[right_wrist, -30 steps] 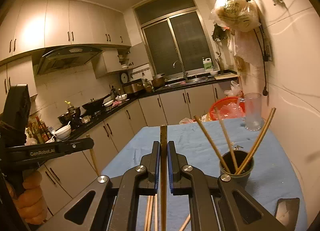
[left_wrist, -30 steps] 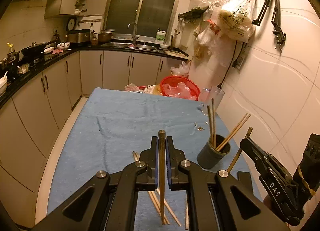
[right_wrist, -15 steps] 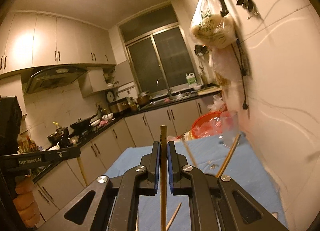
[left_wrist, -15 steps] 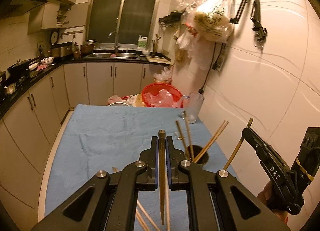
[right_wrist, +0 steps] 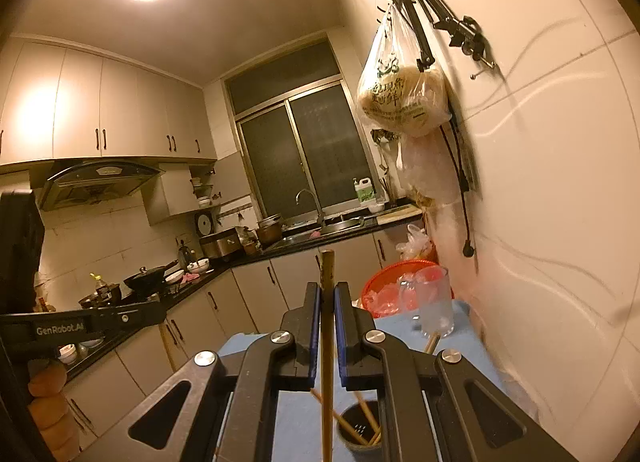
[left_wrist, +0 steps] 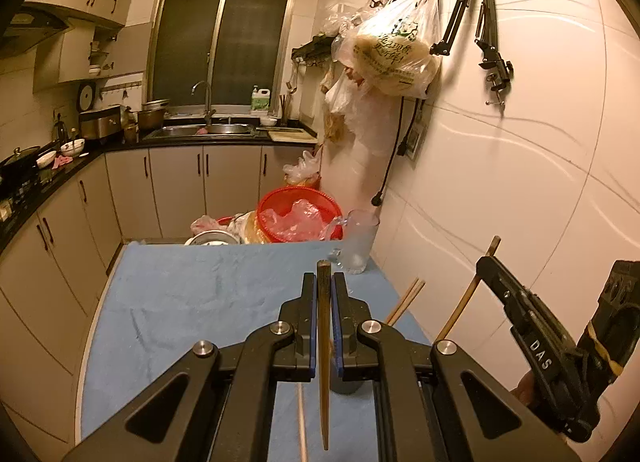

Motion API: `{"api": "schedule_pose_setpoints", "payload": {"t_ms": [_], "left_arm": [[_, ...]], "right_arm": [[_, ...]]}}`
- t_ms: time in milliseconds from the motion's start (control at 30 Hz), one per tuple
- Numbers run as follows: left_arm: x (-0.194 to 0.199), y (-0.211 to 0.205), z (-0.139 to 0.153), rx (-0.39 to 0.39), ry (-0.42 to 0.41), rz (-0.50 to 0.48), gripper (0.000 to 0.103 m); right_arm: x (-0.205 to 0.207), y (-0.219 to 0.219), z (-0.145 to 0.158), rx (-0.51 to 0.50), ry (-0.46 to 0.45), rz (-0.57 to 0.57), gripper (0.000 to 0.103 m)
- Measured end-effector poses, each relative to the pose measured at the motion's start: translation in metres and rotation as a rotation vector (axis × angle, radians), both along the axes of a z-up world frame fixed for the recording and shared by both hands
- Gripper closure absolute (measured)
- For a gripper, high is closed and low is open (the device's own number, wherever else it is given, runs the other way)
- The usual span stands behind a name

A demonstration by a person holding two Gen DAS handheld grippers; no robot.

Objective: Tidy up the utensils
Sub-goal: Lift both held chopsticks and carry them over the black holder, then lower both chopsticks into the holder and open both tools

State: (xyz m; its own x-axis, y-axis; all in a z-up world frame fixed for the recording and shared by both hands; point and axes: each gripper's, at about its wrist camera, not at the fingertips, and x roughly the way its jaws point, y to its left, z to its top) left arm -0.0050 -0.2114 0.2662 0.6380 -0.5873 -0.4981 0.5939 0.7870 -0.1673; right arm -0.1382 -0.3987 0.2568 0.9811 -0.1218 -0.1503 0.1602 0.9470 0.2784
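In the left wrist view my left gripper is shut on a dark wooden chopstick that stands upright between its pads. Behind its jaws the dark cup is mostly hidden; two chopsticks lean out of it to the right. At the right, my right gripper grips a slanted chopstick. In the right wrist view the right gripper is shut on its chopstick, above the cup that holds several chopsticks. The left gripper shows at the left edge.
A blue cloth covers the table, and one loose chopstick lies on it near me. A glass mug and a red basket stand at the table's far end. The tiled wall runs along the right; cabinets are on the left.
Both grippers have risen with their chopsticks and moved toward the wall. The cup has dropped low in both views and now sits under the jaws.
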Motion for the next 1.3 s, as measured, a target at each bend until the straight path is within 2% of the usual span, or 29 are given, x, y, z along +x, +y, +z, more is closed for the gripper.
{"api": "schedule_pose_setpoints", "payload": {"t_ms": [333, 533, 700, 933, 1300], "left_arm": [[0.026, -0.045, 0.012, -0.019, 0.005, -0.021, 0.096], [0.049, -0.07, 0.01, -0.045, 0.013, -0.021, 0.096], [0.066, -0.088, -0.012, -0.063, 0.023, -0.027, 0.096], [0.082, -0.101, -0.052, -0.009, 0.091, -0.028, 0.096], [0.093, -0.104, -0.082, 0.036, 0.169, -0.035, 0.096]], "right_arm": [[0.022, -0.027, 0.009, 0.004, -0.015, -0.042, 0.095], [0.045, -0.044, 0.004, 0.012, -0.006, -0.076, 0.095], [0.064, -0.054, -0.009, 0.016, 0.016, -0.088, 0.095], [0.082, -0.058, -0.036, 0.014, 0.079, -0.087, 0.095], [0.089, -0.052, -0.066, 0.02, 0.162, -0.067, 0.094]]}}
